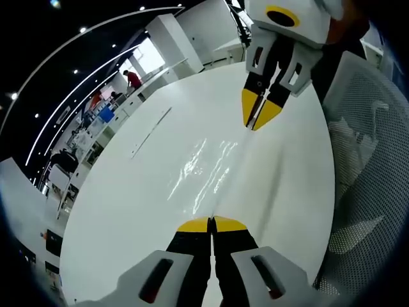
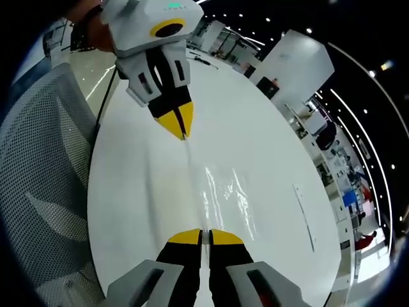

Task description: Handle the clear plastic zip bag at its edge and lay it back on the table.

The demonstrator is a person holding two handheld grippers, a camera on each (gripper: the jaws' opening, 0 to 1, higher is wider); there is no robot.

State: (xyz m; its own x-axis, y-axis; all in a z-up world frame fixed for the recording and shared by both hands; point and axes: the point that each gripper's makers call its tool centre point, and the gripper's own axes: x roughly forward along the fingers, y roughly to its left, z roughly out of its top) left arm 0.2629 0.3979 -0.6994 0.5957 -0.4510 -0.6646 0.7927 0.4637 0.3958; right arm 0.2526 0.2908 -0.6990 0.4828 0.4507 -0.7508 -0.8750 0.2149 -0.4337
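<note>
A clear zip bag (image 1: 208,169) is held stretched between two tongs above a white worktop (image 1: 128,211).

In the left gripper view, the left tongs (image 1: 211,224) are seen pressed together on the near edge of the bag, while the right tongs (image 1: 261,114) are clamped on its far edge. In the right gripper view, the bag (image 2: 223,192) is seen as a glossy, wrinkled sheet running from the right tongs (image 2: 204,235) to the left tongs (image 2: 179,123), over the worktop (image 2: 140,192). A mesh chair (image 2: 45,166) is seen just beside the worktop.
</note>
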